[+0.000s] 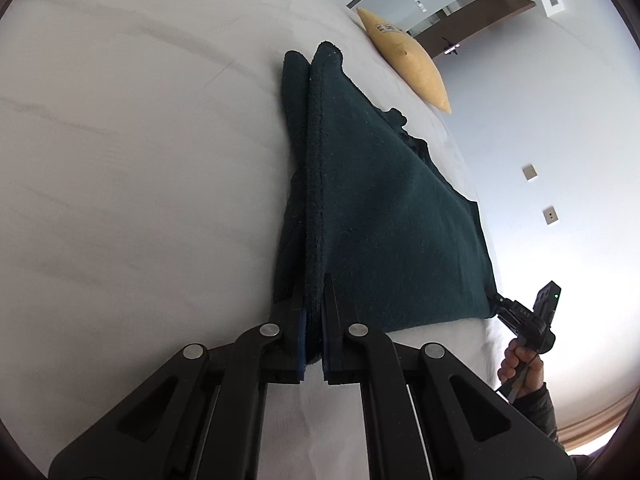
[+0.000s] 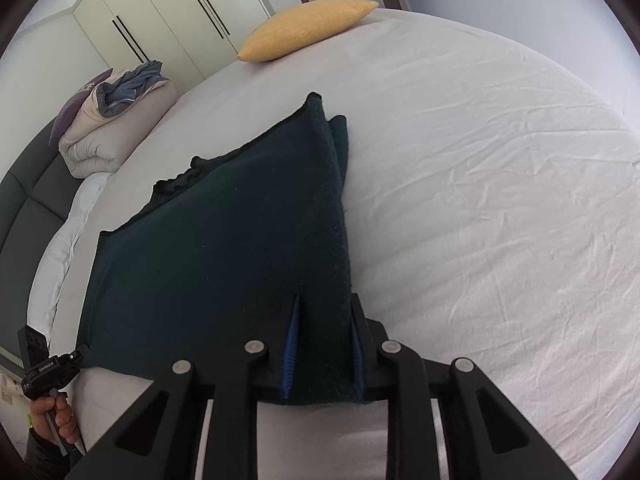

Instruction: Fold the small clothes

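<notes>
- Black linkage bars of the left hand-held gripper (image 1: 314,312) fill the bottom of the left wrist view; its blue-padded jaws are clamped on a thick folded edge of the dark teal fleece garment (image 1: 380,216).
- Likewise, the right hand-held gripper (image 2: 324,344) pinches another corner of the same dark teal fleece garment (image 2: 224,248), with fabric bunched between its blue pads (image 2: 291,344).
- Stretched between the two grips, the garment is lifted at the near edge while its far part rests on the bed's white wrinkled sheet (image 2: 500,200).
- Each wrist view also shows the opposite gripper at the garment's other corner, held by a bare hand (image 1: 520,364).
- Beyond the garment, a yellow cushion (image 2: 308,28) lies near the bed's far edge.
- A rolled beige duvet (image 2: 116,128) sits beside the dark headboard (image 2: 28,200), with pale wardrobe doors (image 2: 168,12) behind.
</notes>
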`<state>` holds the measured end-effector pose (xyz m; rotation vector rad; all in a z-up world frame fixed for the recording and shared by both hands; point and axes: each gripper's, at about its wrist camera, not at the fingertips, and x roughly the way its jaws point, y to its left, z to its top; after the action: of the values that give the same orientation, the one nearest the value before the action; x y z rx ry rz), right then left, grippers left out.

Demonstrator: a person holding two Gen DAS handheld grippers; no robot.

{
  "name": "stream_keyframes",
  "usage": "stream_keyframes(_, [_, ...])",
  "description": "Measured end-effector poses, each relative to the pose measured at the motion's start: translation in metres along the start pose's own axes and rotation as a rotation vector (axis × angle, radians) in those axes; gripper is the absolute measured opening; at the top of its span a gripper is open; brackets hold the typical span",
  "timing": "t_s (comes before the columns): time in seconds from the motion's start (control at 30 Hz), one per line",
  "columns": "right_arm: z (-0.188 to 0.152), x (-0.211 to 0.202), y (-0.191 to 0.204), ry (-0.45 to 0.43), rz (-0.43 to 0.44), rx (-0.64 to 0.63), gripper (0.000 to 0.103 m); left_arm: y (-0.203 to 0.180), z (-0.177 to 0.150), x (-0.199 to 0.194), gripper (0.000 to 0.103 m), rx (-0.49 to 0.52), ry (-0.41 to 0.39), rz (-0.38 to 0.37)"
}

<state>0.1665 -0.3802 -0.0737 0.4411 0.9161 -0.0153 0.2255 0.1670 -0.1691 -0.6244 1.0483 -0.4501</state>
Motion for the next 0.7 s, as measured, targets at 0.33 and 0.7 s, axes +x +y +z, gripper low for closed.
stream_keyframes(0.33, [-0.001, 0.001, -0.009, -0.005, 0.020, 0.037, 0.025, 0.002, -0.002, -0.003, 0.004, -0.003, -0.002, -0.008])
stream_keyframes(0.7, [-0.008, -0.009, -0.006, -0.034, 0.009, 0.029, 0.025, 0.004, 0.000, 0.000, 0.005, -0.022, -0.002, -0.014])
